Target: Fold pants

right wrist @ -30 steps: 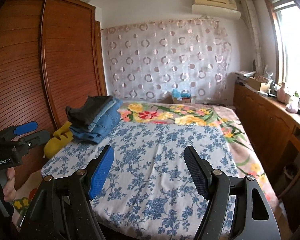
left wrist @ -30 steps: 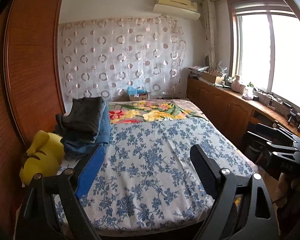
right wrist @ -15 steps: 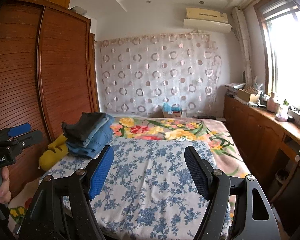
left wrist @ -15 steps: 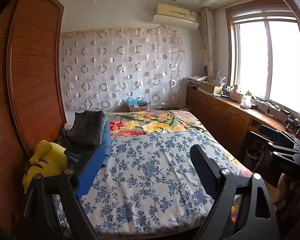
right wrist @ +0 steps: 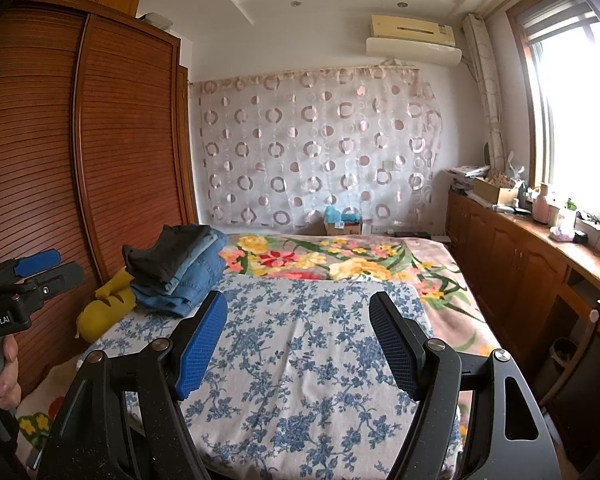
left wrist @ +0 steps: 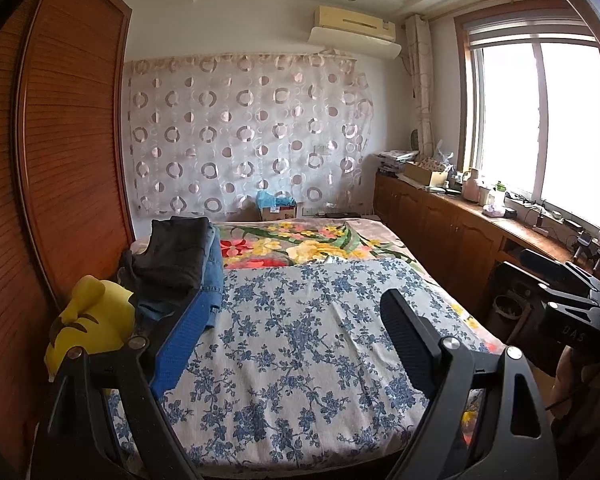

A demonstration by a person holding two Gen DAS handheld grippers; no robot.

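Both grippers were held off the near end of the bed (right wrist: 300, 360), tilted slightly downward toward the far wall. The left gripper (left wrist: 288, 344) was seen with its jaws spread wide and nothing between them; only the blue-flowered cover lay beyond. The right gripper (right wrist: 296, 344) was likewise spread, nothing gripped. In the right wrist view, a hand (right wrist: 6, 376) was wrapped round the left gripper's handle at 9 o'clock. The folded pants (right wrist: 180, 268) were stacked at 10 o'clock on the bed's left side, dark pair uppermost on denim, just beside a yellow plush toy (right wrist: 104, 308), well apart from both grippers.
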